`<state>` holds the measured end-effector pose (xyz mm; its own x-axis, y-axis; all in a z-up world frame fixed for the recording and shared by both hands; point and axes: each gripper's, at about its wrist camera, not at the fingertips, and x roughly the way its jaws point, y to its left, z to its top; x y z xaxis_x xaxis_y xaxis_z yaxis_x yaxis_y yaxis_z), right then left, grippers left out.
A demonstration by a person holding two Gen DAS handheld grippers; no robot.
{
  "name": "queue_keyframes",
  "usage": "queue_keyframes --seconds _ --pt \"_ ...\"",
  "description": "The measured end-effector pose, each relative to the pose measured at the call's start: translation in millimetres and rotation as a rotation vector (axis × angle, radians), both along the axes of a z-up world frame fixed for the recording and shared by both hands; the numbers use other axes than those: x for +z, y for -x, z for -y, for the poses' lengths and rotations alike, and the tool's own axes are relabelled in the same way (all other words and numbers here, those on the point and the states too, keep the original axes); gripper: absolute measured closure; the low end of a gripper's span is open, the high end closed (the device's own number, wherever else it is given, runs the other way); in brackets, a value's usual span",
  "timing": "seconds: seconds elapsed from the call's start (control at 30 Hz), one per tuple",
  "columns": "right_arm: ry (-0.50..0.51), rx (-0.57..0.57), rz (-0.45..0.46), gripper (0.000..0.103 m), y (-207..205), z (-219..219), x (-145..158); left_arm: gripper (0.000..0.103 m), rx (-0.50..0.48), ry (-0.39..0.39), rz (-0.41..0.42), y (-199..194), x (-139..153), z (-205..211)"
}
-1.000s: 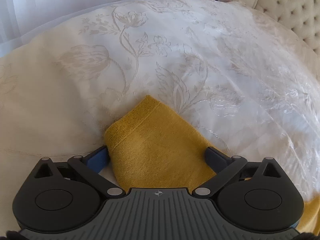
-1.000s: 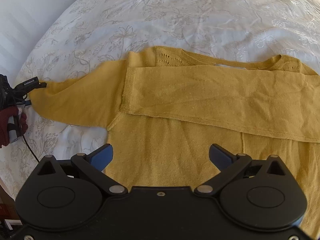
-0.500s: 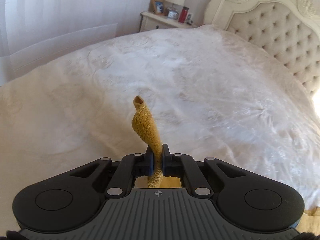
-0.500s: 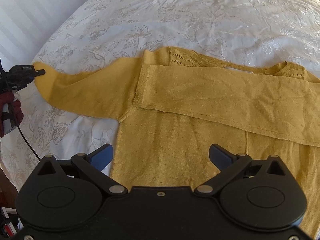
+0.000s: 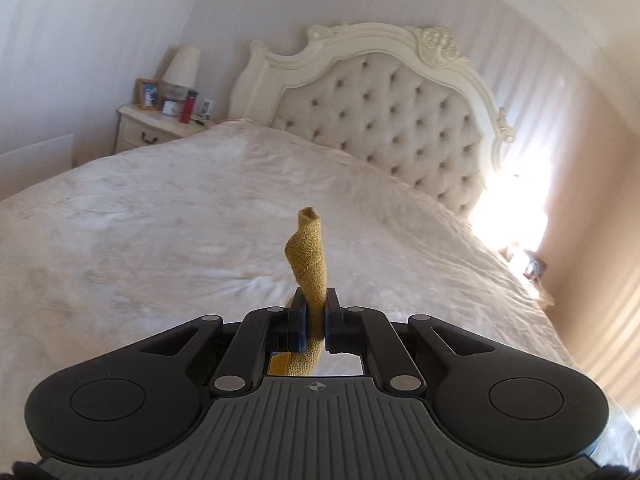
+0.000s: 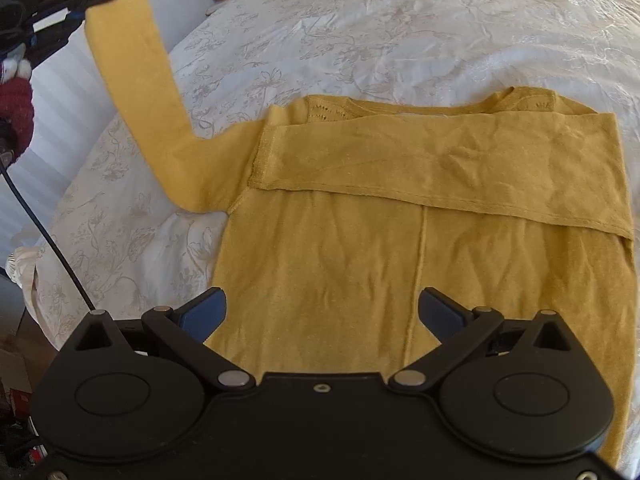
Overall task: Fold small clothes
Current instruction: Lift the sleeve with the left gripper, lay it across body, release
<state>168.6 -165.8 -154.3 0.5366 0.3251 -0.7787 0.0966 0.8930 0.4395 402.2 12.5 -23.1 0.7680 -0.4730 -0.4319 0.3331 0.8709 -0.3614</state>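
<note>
My left gripper (image 5: 315,316) is clenched on the cuff of the mustard sweater's sleeve (image 6: 132,80), lifting it clear of the white bedspread (image 6: 400,32). The sweater (image 6: 400,240) lies flat on the bed, its other sleeve folded across the chest. My right gripper (image 6: 322,312) hangs released above the hem.

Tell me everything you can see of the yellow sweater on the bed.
The yellow sweater is a mustard knit with an openwork pattern near the neckline. Its body lies flat and lightly wrinkled on the white floral bedspread. One sleeve is folded across the chest. The other sleeve is lifted off the bed, its cuff pinched in the shut left gripper. The right gripper hangs open over the hem; contact cannot be told.
</note>
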Motion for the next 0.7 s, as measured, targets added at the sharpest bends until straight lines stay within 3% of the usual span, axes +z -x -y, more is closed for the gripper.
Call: queue_keyframes --seconds 0.13,0.3,0.37,0.4,0.43,0.53,0.7 --pt "-0.017 -0.027 0.013 0.001 25 37 0 0.095 -0.068 -0.001 -0.023 16 -20 76" --pt "-0.003 -0.041 0.017 0.001 46 75 -2 0.095 -0.142 -0.039 -0.109 37 -71 157" --pt "-0.007 -0.055 0.016 0.001 52 87 -2 0.091 -0.180 -0.067 -0.156 46 -92 184" --pt "-0.009 -0.062 0.016 0.001 54 91 -2 0.077 -0.200 -0.077 -0.189 47 -103 194" --pt "-0.010 -0.068 0.016 0.001 56 95 -2 0.065 -0.222 -0.079 -0.223 47 -112 201" --pt "-0.020 -0.080 0.012 0.001 63 105 -4 0.060 -0.298 -0.090 -0.296 61 -131 215" --pt "-0.028 -0.096 0.001 0.001 64 112 -10 0.052 -0.354 -0.229 -0.271 87 -144 203"
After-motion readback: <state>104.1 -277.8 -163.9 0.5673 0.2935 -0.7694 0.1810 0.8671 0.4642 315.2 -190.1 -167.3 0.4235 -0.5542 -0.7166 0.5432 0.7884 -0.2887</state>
